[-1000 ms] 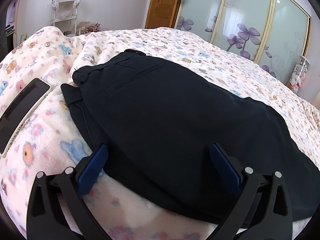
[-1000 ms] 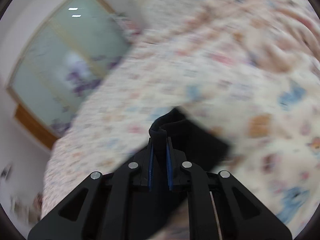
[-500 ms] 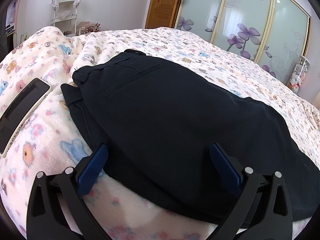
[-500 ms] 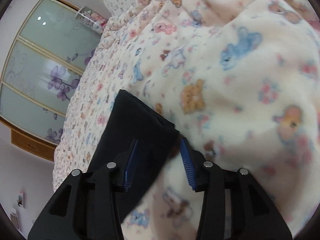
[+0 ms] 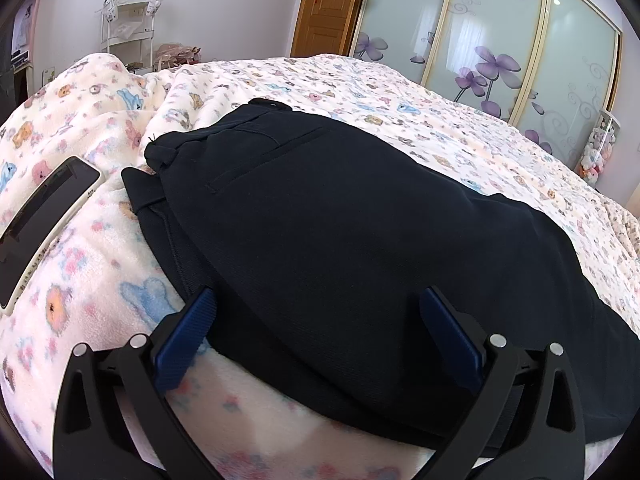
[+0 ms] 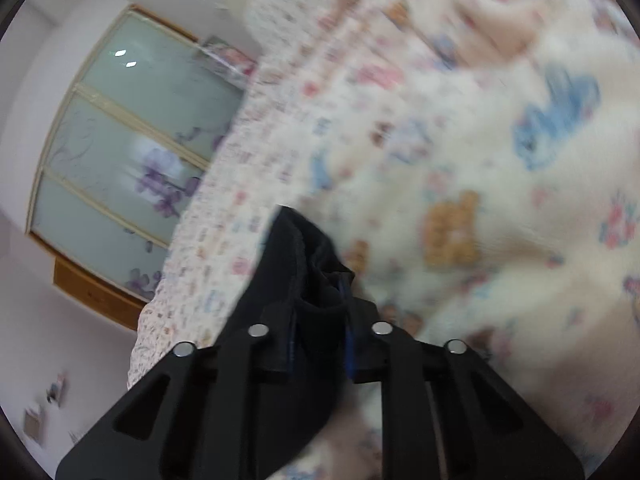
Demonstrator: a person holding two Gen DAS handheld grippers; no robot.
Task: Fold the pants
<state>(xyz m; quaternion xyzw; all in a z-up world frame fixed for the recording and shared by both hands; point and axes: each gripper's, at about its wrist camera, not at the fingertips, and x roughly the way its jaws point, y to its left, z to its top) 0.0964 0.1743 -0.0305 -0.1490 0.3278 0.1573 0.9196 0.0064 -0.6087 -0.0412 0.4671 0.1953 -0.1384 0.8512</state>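
Note:
Dark navy pants [image 5: 340, 216] lie on a bed with a pale cartoon-print blanket [image 5: 72, 272], waistband at the far left, legs running right. My left gripper [image 5: 316, 324] is open, its blue pads straddling the near edge of the pants without holding them. In the blurred right wrist view, my right gripper [image 6: 320, 320] is shut on a bunched end of the pants [image 6: 296, 256] and holds it lifted above the blanket [image 6: 500, 200].
A phone in a white case [image 5: 44, 216] lies on the blanket left of the pants. A wooden door [image 5: 324, 8], glass wardrobe doors with purple flowers [image 5: 500, 40] and a white shelf rack [image 5: 128, 20] stand beyond the bed.
My right gripper was shut on the pants end, opened half a second ago with the cloth lying on the blanket, and is now shut on it again and lifted. The left gripper has not moved.

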